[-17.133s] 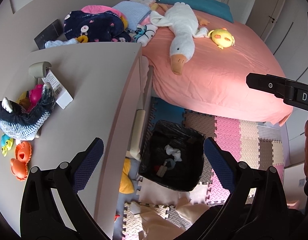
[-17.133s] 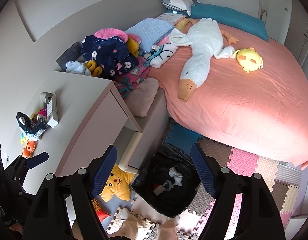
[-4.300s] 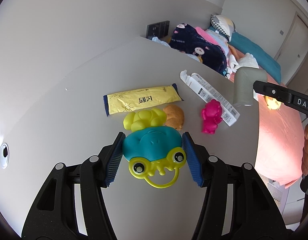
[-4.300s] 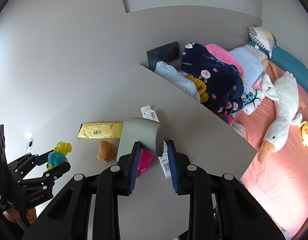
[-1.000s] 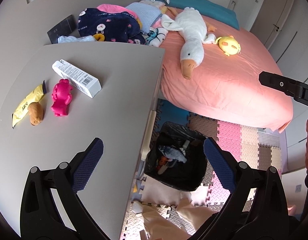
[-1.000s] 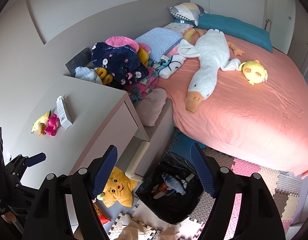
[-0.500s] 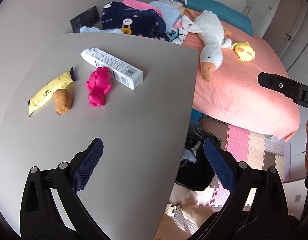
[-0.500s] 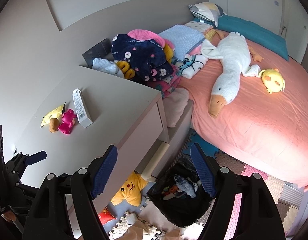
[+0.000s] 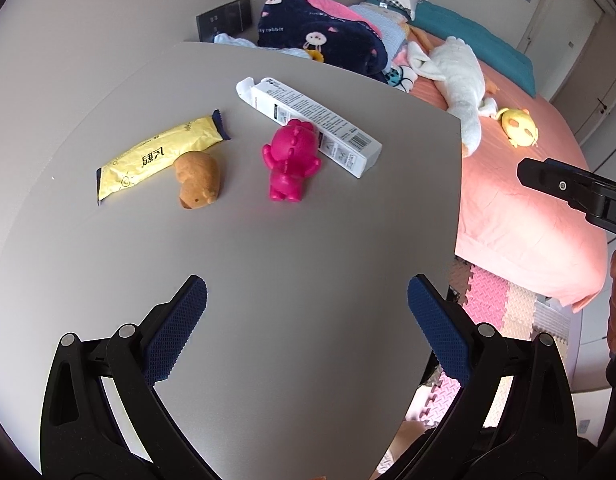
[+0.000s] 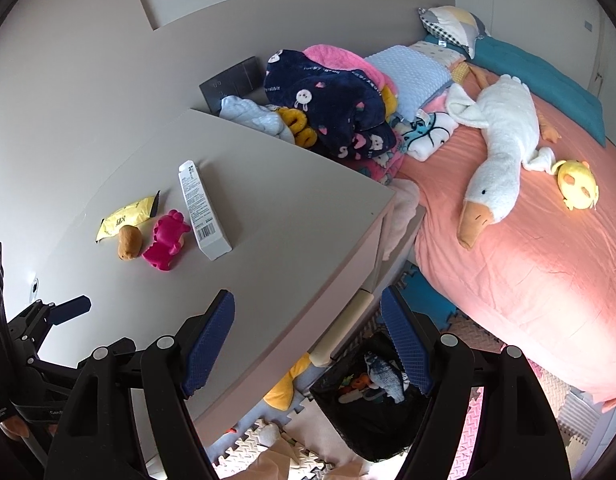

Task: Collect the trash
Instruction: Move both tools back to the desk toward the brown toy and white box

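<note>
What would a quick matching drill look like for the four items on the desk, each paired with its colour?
Things:
1. snack wrapper
2. long carton
3. rubber figure
4. small plush

Colours:
A. pink
B. brown
C. yellow
D. white

Pairs: 1-C, 2-D, 3-A, 4-B
</note>
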`<state>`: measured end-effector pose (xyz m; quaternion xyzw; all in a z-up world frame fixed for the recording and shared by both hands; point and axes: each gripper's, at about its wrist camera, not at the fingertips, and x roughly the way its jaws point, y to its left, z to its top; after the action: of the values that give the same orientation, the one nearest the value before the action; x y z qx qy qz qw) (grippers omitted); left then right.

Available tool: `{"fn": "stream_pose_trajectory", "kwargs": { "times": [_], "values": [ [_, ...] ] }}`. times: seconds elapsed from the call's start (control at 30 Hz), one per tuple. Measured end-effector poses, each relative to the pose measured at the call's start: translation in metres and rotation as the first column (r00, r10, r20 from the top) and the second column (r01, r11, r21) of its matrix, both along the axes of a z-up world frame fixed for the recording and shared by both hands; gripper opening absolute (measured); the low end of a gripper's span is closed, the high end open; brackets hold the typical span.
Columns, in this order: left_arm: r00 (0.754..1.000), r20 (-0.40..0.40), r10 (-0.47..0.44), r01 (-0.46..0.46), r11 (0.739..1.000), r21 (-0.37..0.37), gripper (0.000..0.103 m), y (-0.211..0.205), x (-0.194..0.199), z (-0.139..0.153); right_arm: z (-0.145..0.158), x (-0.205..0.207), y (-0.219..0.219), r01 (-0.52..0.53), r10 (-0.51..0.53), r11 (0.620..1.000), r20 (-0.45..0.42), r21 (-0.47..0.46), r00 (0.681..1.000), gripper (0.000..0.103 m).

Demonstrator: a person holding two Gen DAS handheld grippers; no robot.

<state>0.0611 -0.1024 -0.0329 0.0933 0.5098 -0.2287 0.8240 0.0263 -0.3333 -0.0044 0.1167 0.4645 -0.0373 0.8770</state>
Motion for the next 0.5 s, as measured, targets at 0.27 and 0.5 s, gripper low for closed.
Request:
{"fn": "stream_pose_trajectory", "kwargs": {
  "times": [0.27, 0.5],
  "values": [
    [0.999, 0.006, 0.044, -0.044, 0.999, -0.003, 0.097, 0.023, 0.017, -0.002, -0.005, 0.028, 0.025, -0.054, 0.053, 0.999, -0.017, -0.009, 0.998, 0.076],
    [0.997, 0.024, 0.078, -0.078, 0.997, -0.003, 0.095, 0.04, 0.033, -0.001, -0.014, 0.051, 0.048, -0.113, 0.112, 0.993, -0.039, -0.026, 0.993, 0.076]
  ]
}}
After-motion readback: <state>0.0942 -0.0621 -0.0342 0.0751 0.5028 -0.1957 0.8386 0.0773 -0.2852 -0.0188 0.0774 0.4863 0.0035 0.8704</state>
